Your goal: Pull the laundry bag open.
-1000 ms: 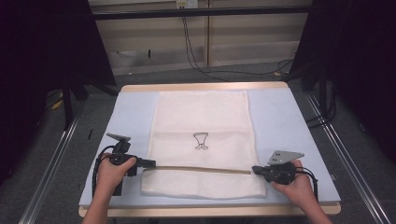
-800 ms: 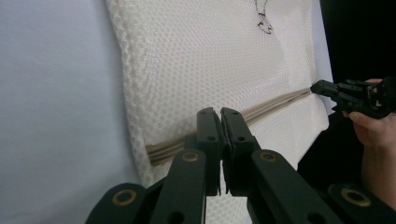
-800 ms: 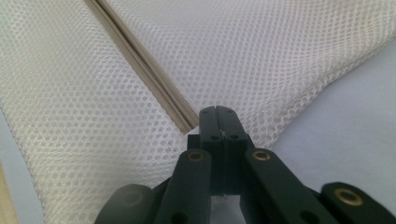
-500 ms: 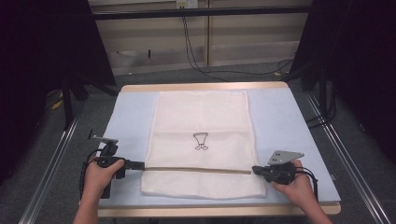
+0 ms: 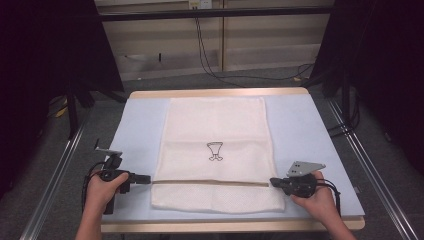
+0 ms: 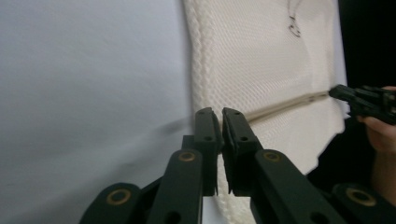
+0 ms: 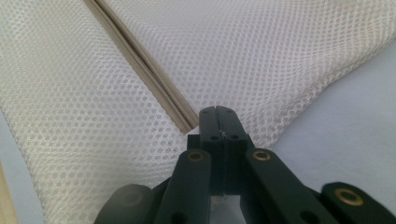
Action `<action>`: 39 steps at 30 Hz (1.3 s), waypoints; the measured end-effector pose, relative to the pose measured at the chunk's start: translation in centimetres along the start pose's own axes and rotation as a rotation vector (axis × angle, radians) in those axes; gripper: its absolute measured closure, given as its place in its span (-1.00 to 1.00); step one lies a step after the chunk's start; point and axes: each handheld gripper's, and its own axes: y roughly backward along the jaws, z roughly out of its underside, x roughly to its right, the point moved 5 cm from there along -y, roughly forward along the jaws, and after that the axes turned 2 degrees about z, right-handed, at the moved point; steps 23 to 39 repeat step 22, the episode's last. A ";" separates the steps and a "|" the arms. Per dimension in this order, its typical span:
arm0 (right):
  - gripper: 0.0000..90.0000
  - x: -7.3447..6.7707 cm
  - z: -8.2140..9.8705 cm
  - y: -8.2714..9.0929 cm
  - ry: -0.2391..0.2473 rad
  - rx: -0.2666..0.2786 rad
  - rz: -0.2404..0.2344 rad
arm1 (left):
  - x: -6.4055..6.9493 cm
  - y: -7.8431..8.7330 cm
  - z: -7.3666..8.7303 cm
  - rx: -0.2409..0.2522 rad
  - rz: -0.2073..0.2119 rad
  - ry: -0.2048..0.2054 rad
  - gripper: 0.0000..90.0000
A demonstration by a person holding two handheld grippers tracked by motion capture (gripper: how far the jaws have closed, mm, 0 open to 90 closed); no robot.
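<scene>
Mesh laundry bag (image 5: 216,150) lies flat mid-tabletop (image 5: 310,130) on the pale blue cover, zipper (image 5: 210,182) running across its near end. My right gripper (image 5: 274,182) sits at the zipper's right end, fingers (image 7: 219,114) pressed together right at the zipper tip; can't tell if they pinch the pull. Left gripper (image 5: 146,178) is just off the bag's left edge, fingers (image 6: 205,123) a slit apart, just been opening, nothing between them.
</scene>
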 end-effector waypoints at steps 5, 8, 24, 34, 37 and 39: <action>0.70 0.2 -0.5 0.8 -0.011 0.025 -0.013 | 0.4 0.9 -0.4 0.082 -0.020 -0.048 0.55; 0.43 1.1 -1.1 2.0 -0.029 0.092 0.046 | 0.3 1.1 -1.1 0.157 -0.061 -0.091 0.40; -0.70 6.5 1.3 2.4 -0.192 0.000 0.337 | -2.3 0.7 -3.3 0.370 -0.528 -0.421 -0.63; -0.70 6.5 1.3 2.4 -0.192 0.000 0.337 | -2.3 0.7 -3.3 0.370 -0.528 -0.421 -0.63; -0.70 6.5 1.3 2.4 -0.192 0.000 0.337 | -2.3 0.7 -3.3 0.370 -0.528 -0.421 -0.63; -0.70 6.5 1.3 2.4 -0.192 0.000 0.337 | -2.3 0.7 -3.3 0.370 -0.528 -0.421 -0.63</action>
